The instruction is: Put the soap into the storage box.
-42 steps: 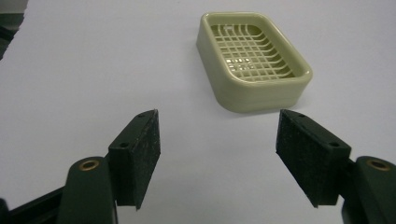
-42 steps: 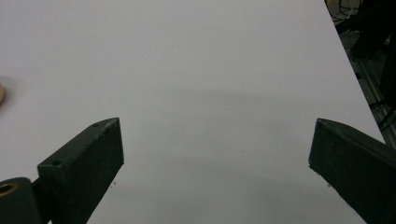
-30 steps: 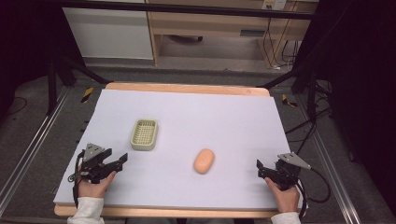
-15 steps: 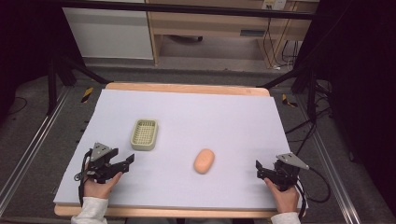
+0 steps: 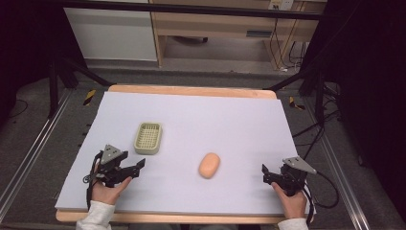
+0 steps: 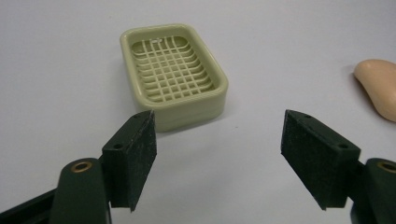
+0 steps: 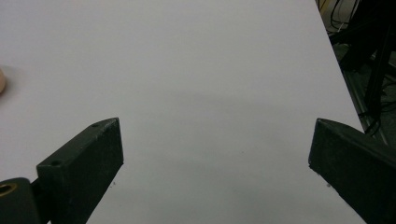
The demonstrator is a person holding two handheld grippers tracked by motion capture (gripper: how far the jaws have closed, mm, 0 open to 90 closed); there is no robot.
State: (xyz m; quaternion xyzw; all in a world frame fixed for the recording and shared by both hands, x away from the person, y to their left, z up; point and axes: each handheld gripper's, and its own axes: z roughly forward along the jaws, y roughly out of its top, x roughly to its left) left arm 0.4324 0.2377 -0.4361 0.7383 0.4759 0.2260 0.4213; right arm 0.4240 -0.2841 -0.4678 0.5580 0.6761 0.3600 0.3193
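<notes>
a peach-coloured oval soap bar (image 5: 209, 165) is seen lying flat on the white table cover (image 5: 215, 115), somewhat right of centre and toward the near side, touched by nothing. a pale green soap dish (image 5: 148, 138) with a lattice floor is set upright to its left and slightly farther back, well apart from the bar; its tray is seen empty in the left gripper view (image 6: 173, 74), where the bar's end (image 6: 379, 88) is caught at the right edge. the left gripper (image 5: 135, 167) is held by the left hand (image 5: 109, 189) near the front left of the cover, just in front of the dish, pointed toward the right and a little back; its jaws are spread wide with nothing between them, and the dish is framed just beyond the left jaw in its own view (image 6: 219, 163). the right gripper (image 5: 266, 175) is held by the right hand (image 5: 291, 201) near the front right corner, aimed leftward toward the bar but well apart from it; its jaws are also spread wide, with bare cover between them in the right gripper view (image 7: 215, 163), and a sliver of the bar (image 7: 2, 80) at that view's left edge. a wooden table edge (image 5: 191, 90) is noted along the far side, with cables (image 5: 330, 187) trailing off the right
</notes>
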